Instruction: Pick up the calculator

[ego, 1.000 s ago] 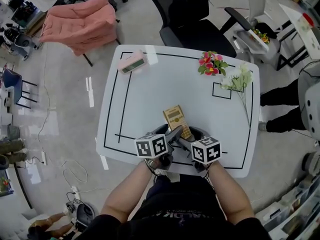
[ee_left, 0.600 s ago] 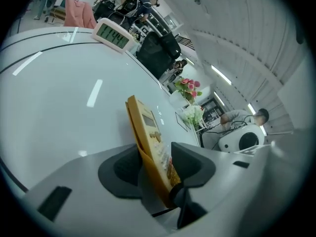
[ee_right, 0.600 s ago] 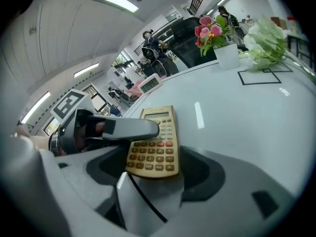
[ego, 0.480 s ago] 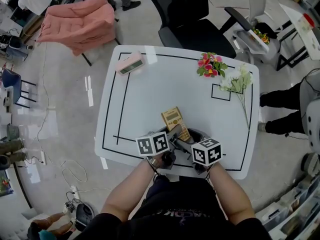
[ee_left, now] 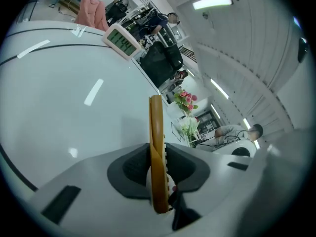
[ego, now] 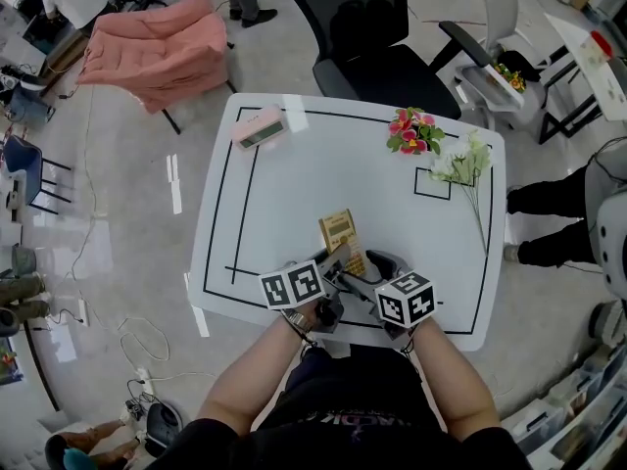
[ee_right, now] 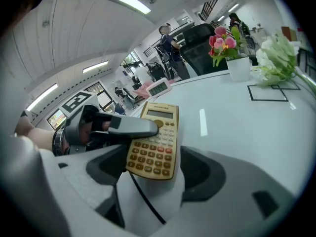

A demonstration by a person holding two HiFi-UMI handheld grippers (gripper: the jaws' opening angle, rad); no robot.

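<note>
A gold calculator sits near the front edge of the white table. My left gripper reaches it from the left; its jaws have just been closing, and the pads now press both faces of the calculator, seen edge-on in the left gripper view. In the right gripper view one left finger lies across the keys of the calculator. My right gripper stands open, the calculator's near end between its fingers with a gap at the right pad.
A pink desk clock stands at the table's far left. Pink flowers and white flowers lie at the far right. A black office chair stands behind the table. Black tape lines frame the tabletop.
The left gripper's jaws have closed from wide apart onto the calculator, and the gripper has rolled slightly. The right gripper has stayed in place.
</note>
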